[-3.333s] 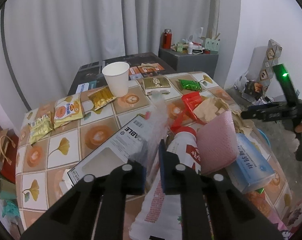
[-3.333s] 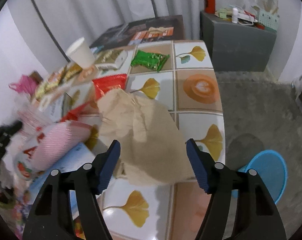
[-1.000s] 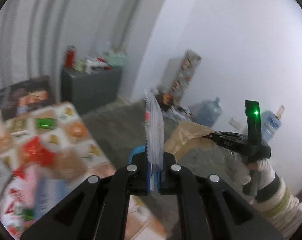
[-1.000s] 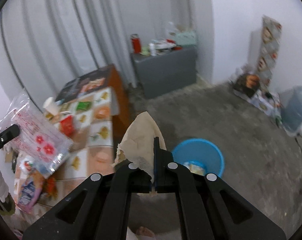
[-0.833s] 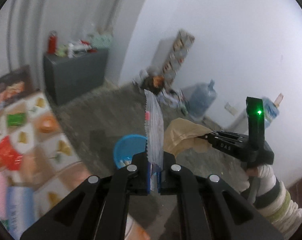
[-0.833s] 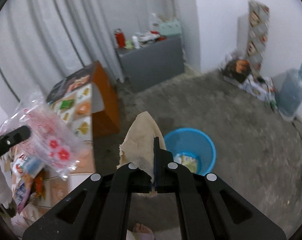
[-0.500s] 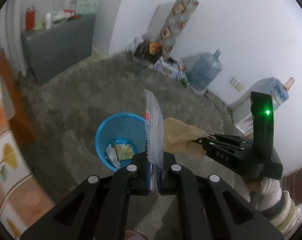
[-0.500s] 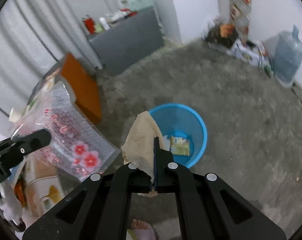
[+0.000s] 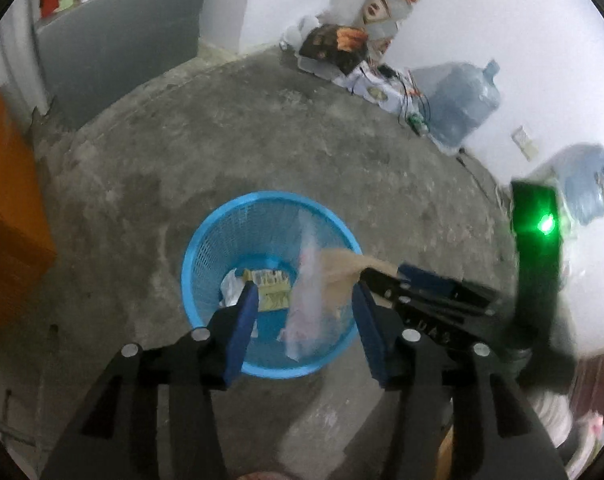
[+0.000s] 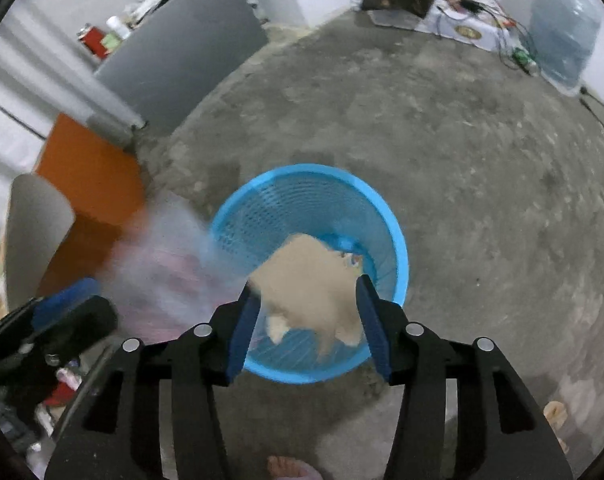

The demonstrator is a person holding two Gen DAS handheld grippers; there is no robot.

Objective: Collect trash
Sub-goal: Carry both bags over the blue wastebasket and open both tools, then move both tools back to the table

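Observation:
A blue mesh trash basket (image 9: 206,240) stands on the concrete floor, also in the right wrist view (image 10: 394,240), with some wrappers (image 9: 268,284) at its bottom. My left gripper (image 9: 304,316) is open above it; a clear plastic bag (image 9: 306,304) is loose and blurred, dropping between the jaws into the basket. My right gripper (image 10: 306,320) is open too; the crumpled brown paper (image 10: 310,280) is loose and falling over the basket. The bag shows as a blur in the right wrist view (image 10: 166,264).
An orange cabinet side (image 10: 90,184) stands left of the basket, with a grey cabinet (image 10: 182,56) behind. Water jugs (image 9: 462,104) and boxes with cables (image 10: 462,20) line the far wall. A bare foot (image 10: 290,468) is at the bottom edge.
Both grippers tilted down and closer over the basket, then opened. The plastic bag and the brown paper left the jaws and are falling toward the basket.

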